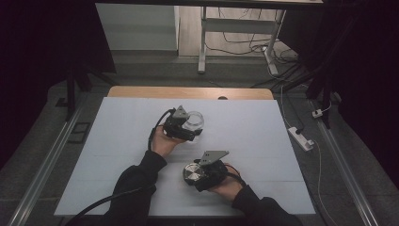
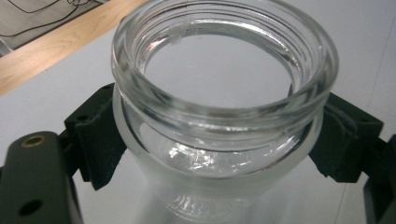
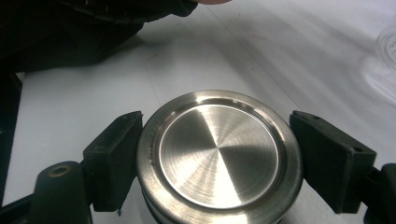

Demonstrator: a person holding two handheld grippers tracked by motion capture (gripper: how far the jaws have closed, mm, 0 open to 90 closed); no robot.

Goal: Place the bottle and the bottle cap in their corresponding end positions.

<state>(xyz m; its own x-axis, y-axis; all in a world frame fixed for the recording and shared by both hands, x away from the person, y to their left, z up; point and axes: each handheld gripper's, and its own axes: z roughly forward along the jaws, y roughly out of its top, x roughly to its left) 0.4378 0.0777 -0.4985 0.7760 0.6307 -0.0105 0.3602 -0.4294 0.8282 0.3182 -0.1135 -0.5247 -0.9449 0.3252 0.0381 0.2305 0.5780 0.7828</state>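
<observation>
Gripping the slippery, fragile glass jar (image 2: 224, 116) under its rim in our left hand-held gripper (image 1: 182, 126); right hand-held gripper (image 1: 203, 175) is clamping the rigid steel lid (image 3: 218, 156) edgewise.

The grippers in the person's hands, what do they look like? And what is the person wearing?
Both the left gripper and the right gripper are black and chunky, each with two blocky black jaws. A grey three-cornered plate sits on top of each one. A black cable curls out from the left gripper. The person wears dark long sleeves reaching the wrists.
</observation>
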